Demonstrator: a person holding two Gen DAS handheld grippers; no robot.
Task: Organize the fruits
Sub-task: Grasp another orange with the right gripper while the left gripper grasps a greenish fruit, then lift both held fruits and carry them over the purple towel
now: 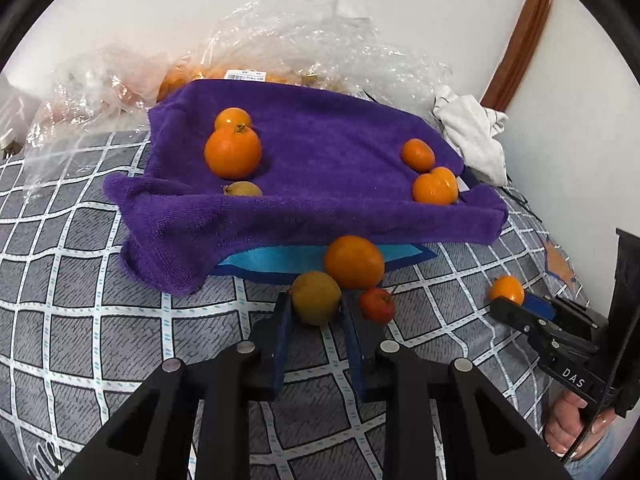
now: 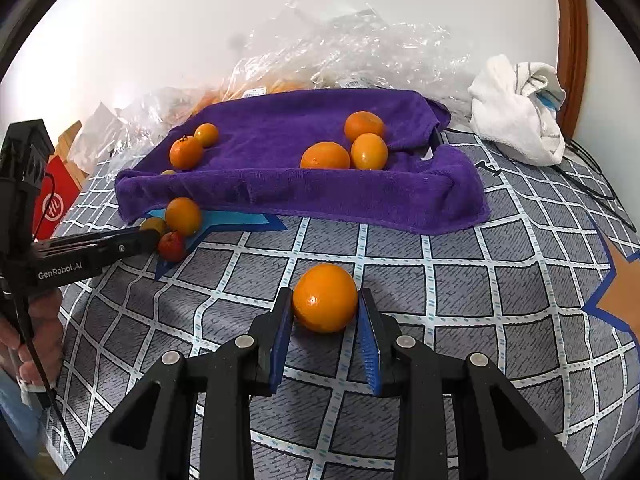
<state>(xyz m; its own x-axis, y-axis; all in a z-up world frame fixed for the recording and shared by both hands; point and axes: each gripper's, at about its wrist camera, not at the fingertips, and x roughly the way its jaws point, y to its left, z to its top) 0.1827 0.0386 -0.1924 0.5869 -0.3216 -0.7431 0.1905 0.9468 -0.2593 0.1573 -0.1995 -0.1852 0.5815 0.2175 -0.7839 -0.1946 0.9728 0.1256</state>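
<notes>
1. The left tool [image 1: 316,308] has its blue pads on either side of a yellowish-green fruit [image 1: 316,297], which sits between the fingertips and appears pinched; it rests on the bed cover.
2. Just behind that fruit lies a larger orange [image 1: 354,262], and a small red fruit [image 1: 376,305] sits beside the tool's right finger.
3. The right tool [image 2: 325,304] grips a round orange [image 2: 325,297] between its two blue pads, close to the checked bed cover [image 2: 460,292].
4. Farther back a purple towel [image 2: 280,188] lines a shallow tray shape; several oranges rest in it, grouped at its left and right ends.
5. The surface is a bed with a grey checked cover.
6. Crumpled clear plastic bags [image 2: 340,52] lie against the white wall, and a white cloth [image 2: 516,112] is bunched near a brown wooden frame.
</notes>
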